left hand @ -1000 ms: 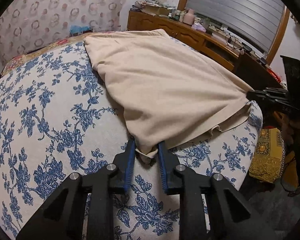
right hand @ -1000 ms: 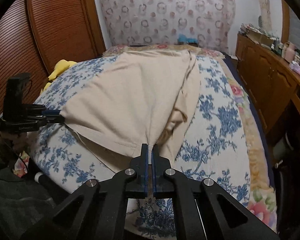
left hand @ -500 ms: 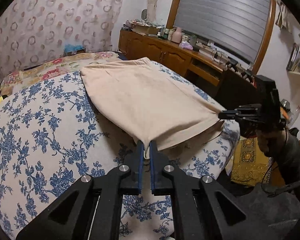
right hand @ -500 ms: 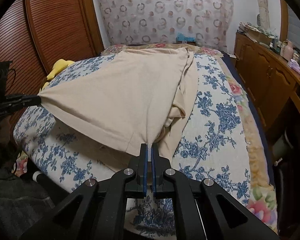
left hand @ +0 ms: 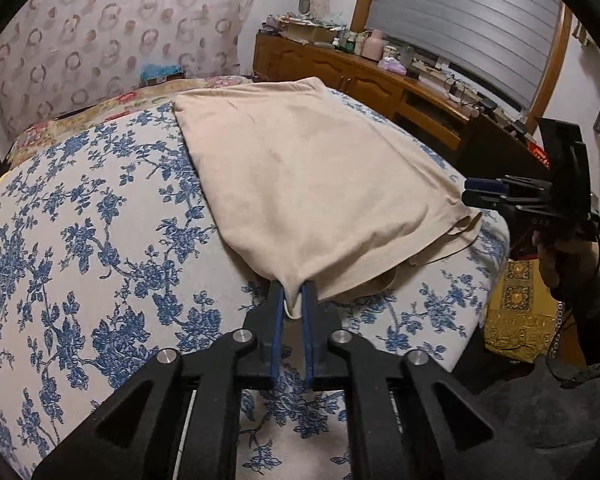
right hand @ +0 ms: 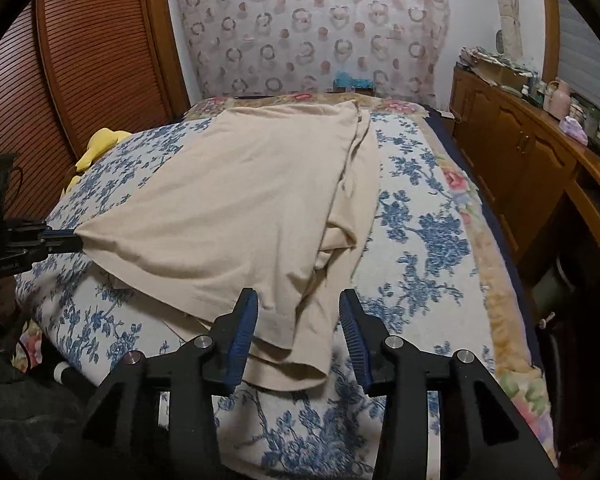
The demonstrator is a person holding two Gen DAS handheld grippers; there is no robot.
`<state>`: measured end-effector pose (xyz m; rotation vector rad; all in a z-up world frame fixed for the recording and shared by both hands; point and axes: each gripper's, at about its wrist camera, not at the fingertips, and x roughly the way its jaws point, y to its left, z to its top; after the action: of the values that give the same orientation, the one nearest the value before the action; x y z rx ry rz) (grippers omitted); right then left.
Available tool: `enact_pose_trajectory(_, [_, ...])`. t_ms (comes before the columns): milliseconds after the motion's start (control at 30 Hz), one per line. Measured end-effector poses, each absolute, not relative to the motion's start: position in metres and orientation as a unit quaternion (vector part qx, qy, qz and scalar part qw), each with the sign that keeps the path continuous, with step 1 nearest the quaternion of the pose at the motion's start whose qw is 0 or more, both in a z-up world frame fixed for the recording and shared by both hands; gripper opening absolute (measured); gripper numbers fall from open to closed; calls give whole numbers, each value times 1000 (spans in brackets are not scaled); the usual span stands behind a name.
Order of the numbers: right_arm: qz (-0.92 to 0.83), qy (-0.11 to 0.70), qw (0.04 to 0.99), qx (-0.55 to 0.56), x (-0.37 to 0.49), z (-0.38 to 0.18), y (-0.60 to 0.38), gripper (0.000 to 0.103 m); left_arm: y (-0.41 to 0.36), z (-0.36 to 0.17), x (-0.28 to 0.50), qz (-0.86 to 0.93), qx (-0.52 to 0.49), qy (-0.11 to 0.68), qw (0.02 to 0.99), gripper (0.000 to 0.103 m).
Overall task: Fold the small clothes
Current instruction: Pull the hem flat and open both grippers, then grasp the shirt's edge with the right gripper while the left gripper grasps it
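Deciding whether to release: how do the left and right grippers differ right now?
The left gripper is shut on a corner of the beige garment; the right gripper has just opened, its corner lying loose between the jaws. Left's corner is pulled taut; right's has slumped onto the bed. Both point down across the bed.

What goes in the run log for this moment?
left gripper: shut on beige garment corner | right gripper: jaws just opened, garment released | bed

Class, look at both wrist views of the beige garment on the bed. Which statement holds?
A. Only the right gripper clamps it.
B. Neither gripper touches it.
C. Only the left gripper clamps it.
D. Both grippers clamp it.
C: the left gripper pinches a corner of the beige garment, while the right gripper has just opened, its pads standing clear of the hem.
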<state>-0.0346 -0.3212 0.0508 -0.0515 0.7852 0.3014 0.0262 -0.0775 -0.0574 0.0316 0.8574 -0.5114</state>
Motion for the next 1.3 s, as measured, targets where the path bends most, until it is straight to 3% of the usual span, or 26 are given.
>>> enact_pose_trajectory(233, [126, 401, 906, -39, -22, 36, -319, 46, -73, -52, 29, -235, 12, 396, 888, 43])
enact_pose_trajectory(400, [121, 415, 901, -30, -20, 30, -324, 46, -73, -55, 35, -228, 20, 399, 888, 47])
enact_pose_trajectory(833, [159, 411, 897, -30, -28, 27, -317, 46, -79, -74, 46, -219, 27, 423, 879, 47])
enact_pose_trajectory(933, [165, 409, 897, -26, -27, 26, -317, 34, -79, -78, 48, -225, 19, 428, 875, 47])
enact_pose_trajectory(1033, [171, 408, 896, -22, -25, 24, -317, 13, -78, -80, 49, -233, 10, 429, 873, 47])
enact_pose_trajectory(1100, [180, 408, 895, -14, -25, 24, -316, 7, -79, -80, 49, -241, 10, 428, 871, 47])
enact_pose_trajectory(1167, [191, 402, 896, -6, -24, 24, -318, 6, -82, -80, 49, -257, 8, 429, 866, 39])
enact_pose_trajectory(1233, [202, 390, 898, 7, -24, 27, -321, 5, -85, -80, 50, -278, 3, 433, 858, 19])
enact_pose_trajectory(1300, [210, 375, 903, 20, -23, 33, -326, 5, -87, -75, 52, -288, 5, 428, 857, 9])
